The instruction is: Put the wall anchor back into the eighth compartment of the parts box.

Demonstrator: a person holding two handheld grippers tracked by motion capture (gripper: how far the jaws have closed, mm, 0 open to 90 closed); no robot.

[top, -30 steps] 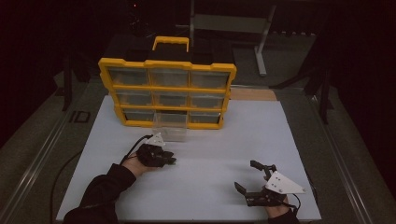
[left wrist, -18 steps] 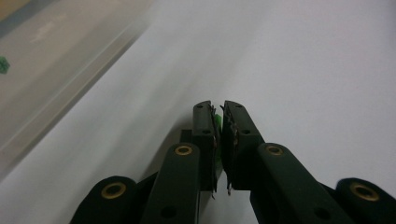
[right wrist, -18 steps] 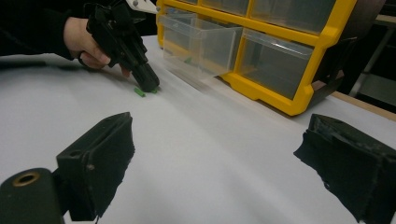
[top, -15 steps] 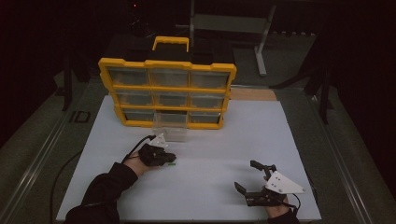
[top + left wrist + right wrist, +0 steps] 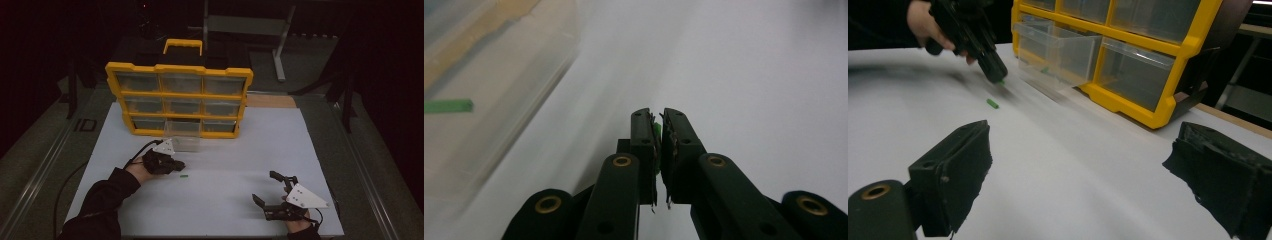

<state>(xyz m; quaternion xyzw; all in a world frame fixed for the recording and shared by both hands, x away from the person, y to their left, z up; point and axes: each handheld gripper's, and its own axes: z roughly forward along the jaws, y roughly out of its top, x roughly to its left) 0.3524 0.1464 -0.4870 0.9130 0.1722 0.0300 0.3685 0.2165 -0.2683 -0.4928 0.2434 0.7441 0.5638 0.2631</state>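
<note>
Left gripper (image 5: 179, 164) now farther from pulled-out clear drawer (image 5: 183, 136), green piece (image 5: 184, 175) beside.

Both handheld grippers, left gripper (image 5: 172, 164) and right gripper (image 5: 269, 192), are black with brass-coloured pivot rivets, each carrying a pale grey triangular plate and a trailing black cable; the person's left forearm wears a dark sleeve (image 5: 100, 192).

Green piece (image 5: 657, 131) mostly hidden between left claw (image 5: 657, 117) jaws — drawer (image 5: 484, 100) blurred, cropped.
</note>
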